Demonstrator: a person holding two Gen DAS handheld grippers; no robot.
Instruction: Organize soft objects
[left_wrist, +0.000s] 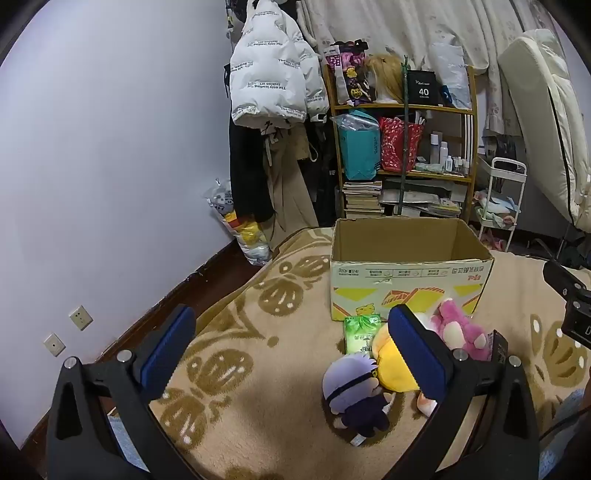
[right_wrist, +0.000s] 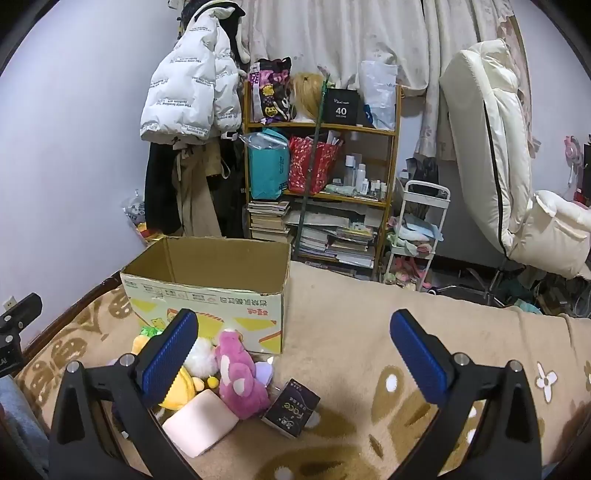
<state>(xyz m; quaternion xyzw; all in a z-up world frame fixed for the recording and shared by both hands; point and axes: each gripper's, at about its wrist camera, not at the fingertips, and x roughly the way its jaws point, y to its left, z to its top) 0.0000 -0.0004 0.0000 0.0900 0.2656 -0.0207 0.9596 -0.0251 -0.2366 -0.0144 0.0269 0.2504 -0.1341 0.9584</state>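
A beige blanket (right_wrist: 369, 332) patterned with brown flowers covers the bed and carries everything in play. Behind it, against the back wall, stands a wooden shelf (right_wrist: 391, 155) crowded with bags, books and bottles, with a white puffer jacket (left_wrist: 266, 81) hanging to its left and a cream padded chair (right_wrist: 491, 147) to its right.

On the blanket sits an open cardboard box (left_wrist: 406, 280), upright, its top flaps open and its inside bare as far as the views show. The soft things lie in a loose heap just in front of the box's printed face. The pink plush (right_wrist: 240, 376) lies near the box's front right corner as the right wrist view shows it, touching a white fluffy toy (right_wrist: 201, 356) on its left. A yellow plush (left_wrist: 391, 365) lies beside them, partly hidden behind a claw finger in both views. A doll with a pale lilac head and dark body (left_wrist: 351, 398) lies nearest the left camera, touching the yellow plush. A pale pink foam block (right_wrist: 199, 424) rests in front of the pink plush, and a dark packet printed "Face" (right_wrist: 291, 408) lies just right of it. A green tissue pack (left_wrist: 362, 332) lies against the box's front.

The left claw (left_wrist: 291, 354) stands wide apart over bare blanket, gripping nothing. The right claw (right_wrist: 293, 354) is likewise spread wide and empty, above the heap's right edge.
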